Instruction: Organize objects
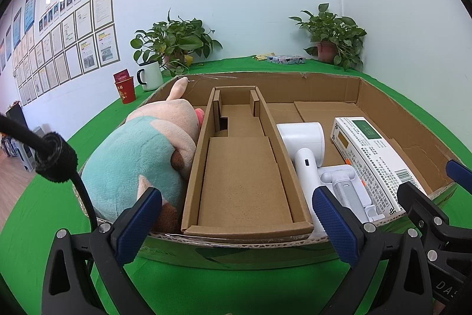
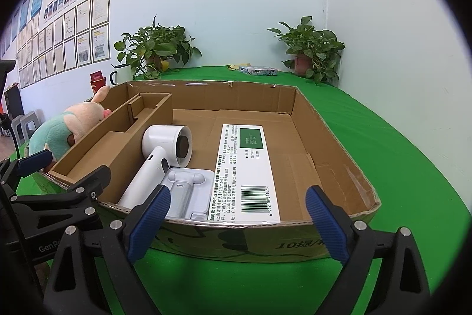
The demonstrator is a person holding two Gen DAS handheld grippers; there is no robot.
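With both grippers' fingers (image 1: pixel 138 223) spread wide and empty, best to reach past the fingertips and straddle the hair dryer (image 2: pixel 159 158) handle squarely.

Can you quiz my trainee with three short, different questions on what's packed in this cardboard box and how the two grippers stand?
1. True or false: the plush toy lies in the same section as the white hair dryer.
2. Which item lies nearest the big box's right wall: hair dryer, white stand, or printed carton?
3. Fill in: the narrow cardboard insert between toy and dryer holds ____.

Key
1. False; the insert separates them.
2. The printed carton.
3. Nothing visible. Left gripper and right gripper are both open, holding nothing.
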